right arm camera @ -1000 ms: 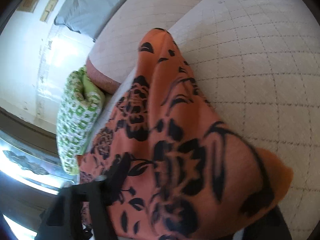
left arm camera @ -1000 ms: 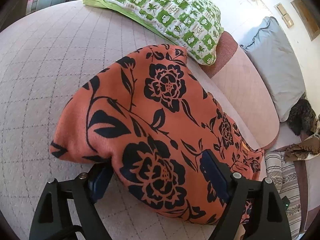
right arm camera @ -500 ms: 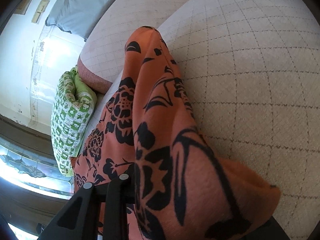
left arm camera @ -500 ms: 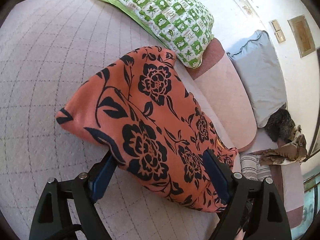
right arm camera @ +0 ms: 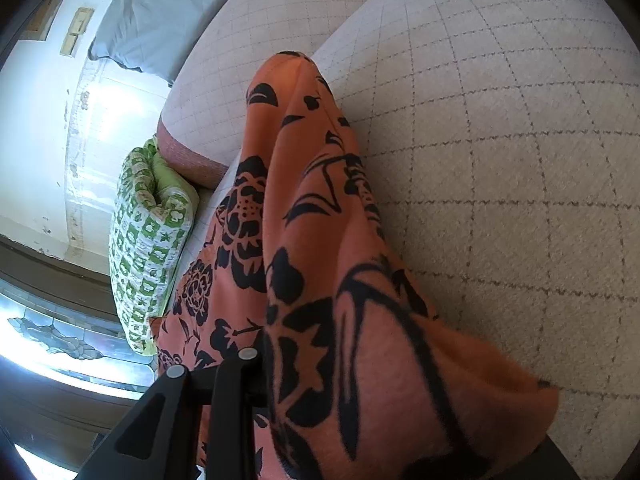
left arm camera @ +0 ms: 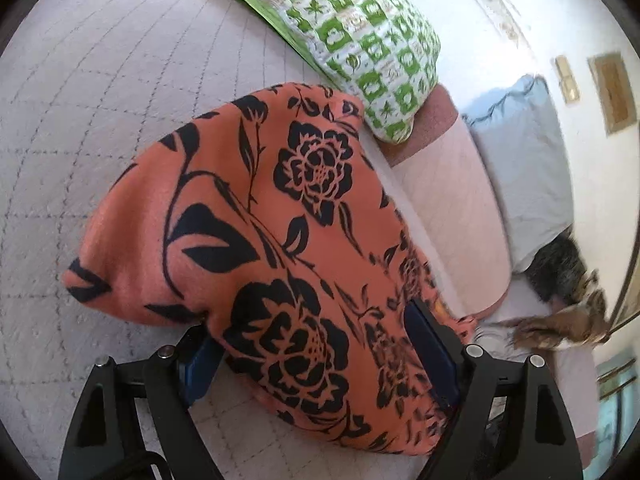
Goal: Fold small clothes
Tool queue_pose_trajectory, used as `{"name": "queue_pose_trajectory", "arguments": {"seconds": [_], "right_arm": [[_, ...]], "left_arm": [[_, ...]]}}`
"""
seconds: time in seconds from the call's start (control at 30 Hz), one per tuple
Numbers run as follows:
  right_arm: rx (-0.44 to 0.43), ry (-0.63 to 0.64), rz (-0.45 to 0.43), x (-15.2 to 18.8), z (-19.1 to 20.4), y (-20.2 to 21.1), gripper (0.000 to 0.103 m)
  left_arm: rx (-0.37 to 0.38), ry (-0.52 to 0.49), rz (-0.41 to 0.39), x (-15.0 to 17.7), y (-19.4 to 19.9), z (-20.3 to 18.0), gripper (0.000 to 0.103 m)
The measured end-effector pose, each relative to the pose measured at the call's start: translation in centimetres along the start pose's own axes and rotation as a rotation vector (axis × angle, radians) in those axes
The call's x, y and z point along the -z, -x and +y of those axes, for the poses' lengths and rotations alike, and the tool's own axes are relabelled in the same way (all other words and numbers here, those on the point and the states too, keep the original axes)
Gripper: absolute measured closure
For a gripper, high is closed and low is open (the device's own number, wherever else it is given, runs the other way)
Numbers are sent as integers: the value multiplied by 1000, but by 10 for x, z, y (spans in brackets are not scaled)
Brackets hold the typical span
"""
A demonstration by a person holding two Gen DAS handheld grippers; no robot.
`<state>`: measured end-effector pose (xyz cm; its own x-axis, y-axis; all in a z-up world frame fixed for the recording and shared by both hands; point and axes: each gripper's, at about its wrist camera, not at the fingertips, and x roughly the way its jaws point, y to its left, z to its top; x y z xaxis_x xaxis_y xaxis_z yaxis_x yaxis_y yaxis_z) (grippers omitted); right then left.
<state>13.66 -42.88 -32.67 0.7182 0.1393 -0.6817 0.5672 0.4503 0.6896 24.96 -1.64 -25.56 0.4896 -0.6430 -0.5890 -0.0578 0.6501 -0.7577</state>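
An orange cloth (left arm camera: 280, 200) with black flowers lies bunched on the quilted bed cover (left arm camera: 100, 100). My left gripper (left arm camera: 310, 320) stands wide open around its near end. The blue left pad is tucked under the fabric and the right pad rests against its top, without squeezing it. In the right wrist view the same orange cloth (right arm camera: 312, 200) runs away from me in a long ridge. My right gripper (right arm camera: 380, 380) is shut on its near bunch. The fabric hides the right finger; only the left finger (right arm camera: 240, 364) shows.
A green-and-white patterned pillow (left arm camera: 360, 40) lies just beyond the cloth, with a pink bolster (left arm camera: 452, 208) and a grey-blue pillow (left arm camera: 520, 160) to its right. Dark and brown garments (left arm camera: 560, 280) are heaped at the far right. The quilted cover (right arm camera: 500, 160) spreads right of the cloth.
The right gripper's jaws narrowed onto the cloth bunch. The left gripper rolled and shifted a little, and the cloth slid between its open jaws, away and back.
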Motion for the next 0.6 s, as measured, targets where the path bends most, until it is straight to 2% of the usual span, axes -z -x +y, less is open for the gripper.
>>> {"name": "queue_pose_trajectory", "arguments": {"seconds": [0.03, 0.1, 0.13, 0.17, 0.37, 0.4, 0.43, 0.53, 0.6], "right_arm": [[-4, -1, 0, 0, 0, 0, 69], [-7, 0, -1, 0, 0, 1, 71], [-3, 2, -4, 0, 1, 2, 71], [3, 9, -5, 0, 1, 3, 73], [21, 24, -5, 2, 2, 4, 75], [22, 22, -4, 1, 3, 3, 74], [24, 22, -5, 2, 3, 2, 74], [34, 29, -8, 2, 5, 1, 75], [35, 27, -9, 2, 8, -1, 75]], "left_arm": [[12, 14, -4, -1, 2, 2, 19], [3, 22, -5, -1, 4, 4, 29], [-13, 22, -8, -1, 5, 5, 50], [-32, 18, -6, -1, 7, 6, 65], [-75, 55, 25, 7, 20, 17, 64], [-93, 59, 25, 9, 22, 17, 60], [-113, 67, 31, 11, 23, 18, 45], [-122, 103, 39, 15, 27, 21, 39], [-114, 98, 45, 17, 26, 17, 27]]}}
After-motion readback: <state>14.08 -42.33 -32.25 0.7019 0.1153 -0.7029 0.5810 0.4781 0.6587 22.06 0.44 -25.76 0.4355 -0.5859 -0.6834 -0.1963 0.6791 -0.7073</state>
